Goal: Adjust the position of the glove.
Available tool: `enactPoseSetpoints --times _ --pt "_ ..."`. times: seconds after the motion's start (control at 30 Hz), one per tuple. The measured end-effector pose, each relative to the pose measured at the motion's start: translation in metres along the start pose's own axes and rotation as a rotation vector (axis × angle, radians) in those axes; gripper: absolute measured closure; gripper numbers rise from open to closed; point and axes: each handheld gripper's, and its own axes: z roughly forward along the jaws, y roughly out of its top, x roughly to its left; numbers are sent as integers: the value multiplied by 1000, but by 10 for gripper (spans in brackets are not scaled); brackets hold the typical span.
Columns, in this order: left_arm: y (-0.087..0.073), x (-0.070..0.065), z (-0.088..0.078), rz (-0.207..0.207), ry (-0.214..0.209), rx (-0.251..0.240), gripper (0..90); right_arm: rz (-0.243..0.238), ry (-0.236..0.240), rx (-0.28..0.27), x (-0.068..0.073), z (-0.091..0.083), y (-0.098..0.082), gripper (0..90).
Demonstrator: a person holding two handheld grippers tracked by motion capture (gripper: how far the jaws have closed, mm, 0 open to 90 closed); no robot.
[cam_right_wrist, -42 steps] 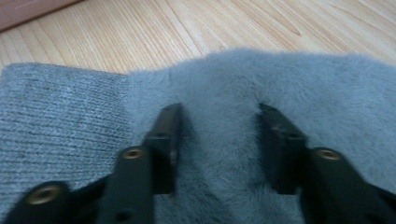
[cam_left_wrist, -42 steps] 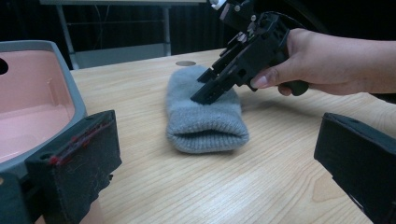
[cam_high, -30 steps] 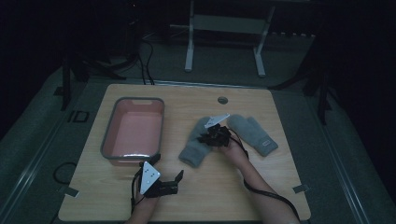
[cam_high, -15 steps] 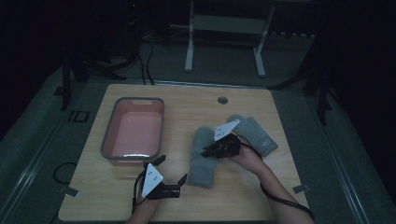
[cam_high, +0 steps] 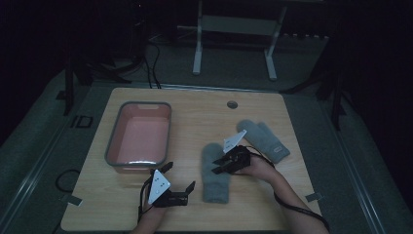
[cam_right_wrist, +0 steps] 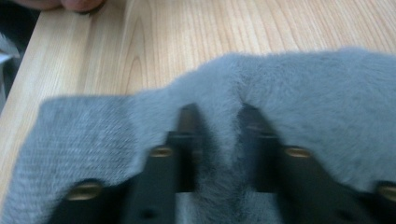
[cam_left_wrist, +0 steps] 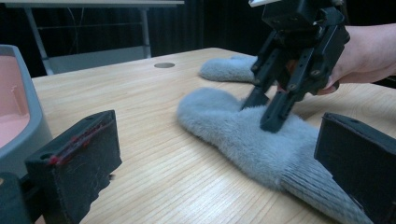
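Meanwhile right hand-held gripper (cam_high: 221, 165) just opening over mitten (cam_high: 215, 171); left hand-held gripper (cam_high: 179, 177) open, tray (cam_high: 113, 143) beside.

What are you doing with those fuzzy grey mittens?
A person is working at a table with a gripper in each hand. The right gripper is down on the near mitten, and its jaws have just been opening, with a ridge of fluff between them. The left gripper waits open beside the pink tub. The other mitten lies farther back.
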Motion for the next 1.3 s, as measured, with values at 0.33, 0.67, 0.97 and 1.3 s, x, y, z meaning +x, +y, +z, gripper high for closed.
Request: enactPoseSetpoints --times 0.33,0.67,0.97,1.3 --pt "0 1 0 -10 1 1 7 -7 -108 -65 7 -34 0 417" --pt "-1 2 1 -13 2 7 7 140 -359 -166 -1 -86 -26 322" --pt "-1 2 1 -13 1 13 7 305 -613 -161 -17 -129 -62 285" --pt "-1 3 1 -17 13 10 7 337 -657 -63 -47 -132 -88 435"
